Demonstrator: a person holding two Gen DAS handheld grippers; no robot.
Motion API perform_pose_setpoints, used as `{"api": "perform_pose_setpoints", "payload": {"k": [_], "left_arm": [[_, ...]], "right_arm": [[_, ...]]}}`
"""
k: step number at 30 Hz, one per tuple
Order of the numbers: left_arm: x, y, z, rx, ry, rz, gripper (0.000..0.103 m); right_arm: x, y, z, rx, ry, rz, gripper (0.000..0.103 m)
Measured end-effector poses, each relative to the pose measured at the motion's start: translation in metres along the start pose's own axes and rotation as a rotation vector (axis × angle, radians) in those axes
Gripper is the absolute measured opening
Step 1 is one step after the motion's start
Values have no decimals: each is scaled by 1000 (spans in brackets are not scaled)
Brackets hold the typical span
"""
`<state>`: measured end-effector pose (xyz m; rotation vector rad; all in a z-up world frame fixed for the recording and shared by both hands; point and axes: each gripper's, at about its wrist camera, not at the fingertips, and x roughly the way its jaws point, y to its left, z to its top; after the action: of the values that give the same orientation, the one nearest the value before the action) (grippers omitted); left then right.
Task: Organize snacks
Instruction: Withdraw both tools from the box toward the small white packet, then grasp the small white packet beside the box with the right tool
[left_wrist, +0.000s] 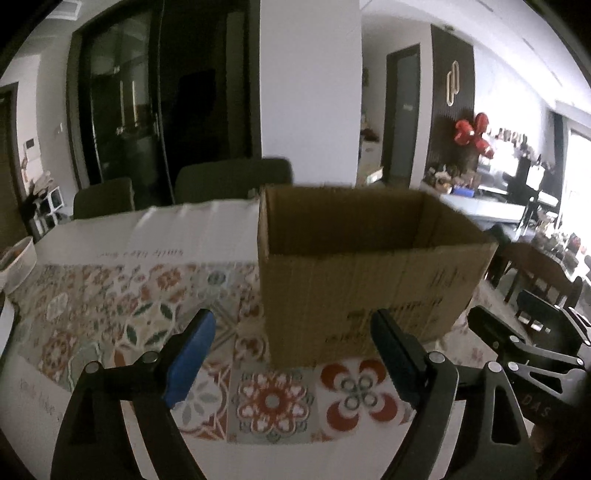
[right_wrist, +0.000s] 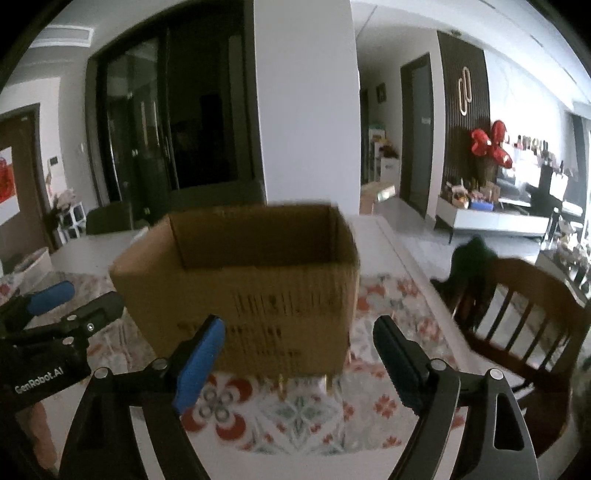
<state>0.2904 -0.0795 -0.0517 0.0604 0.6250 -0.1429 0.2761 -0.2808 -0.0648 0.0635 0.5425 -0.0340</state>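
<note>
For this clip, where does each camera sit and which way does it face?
Left wrist: on the left gripper, looking forward over the patterned tablecloth at the open box, which stands right of centre; its own open fingers show, the right gripper at right.
Right wrist: on the right gripper, facing the box head-on, a wooden chair at right; own open fingers show, the left gripper at left.
Shared: box, tablecloth, white pillar.

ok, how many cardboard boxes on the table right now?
1. The open cardboard box stands upright on the patterned tablecloth, just ahead of both open tools. Its bottom is out of sight, so contents are unknown.
</note>
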Motion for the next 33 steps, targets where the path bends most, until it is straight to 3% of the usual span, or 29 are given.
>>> {"api": "perform_pose_setpoints", "payload": {"k": [11, 16, 27, 33], "left_arm": [[41, -6, -34, -26, 142, 50, 86], [52, -15, -43, -31, 170, 92, 86], [72, -26, -53, -44, 222, 106, 86], [77, -23, -54, -57, 238, 107, 86]], "right_arm": [[49, -11, -39, 8, 181, 23, 83], [68, -16, -46, 6, 223, 23, 83], [99, -11, -54, -29, 282, -8, 82], [110, -14, -54, 10, 323, -11, 73]]}}
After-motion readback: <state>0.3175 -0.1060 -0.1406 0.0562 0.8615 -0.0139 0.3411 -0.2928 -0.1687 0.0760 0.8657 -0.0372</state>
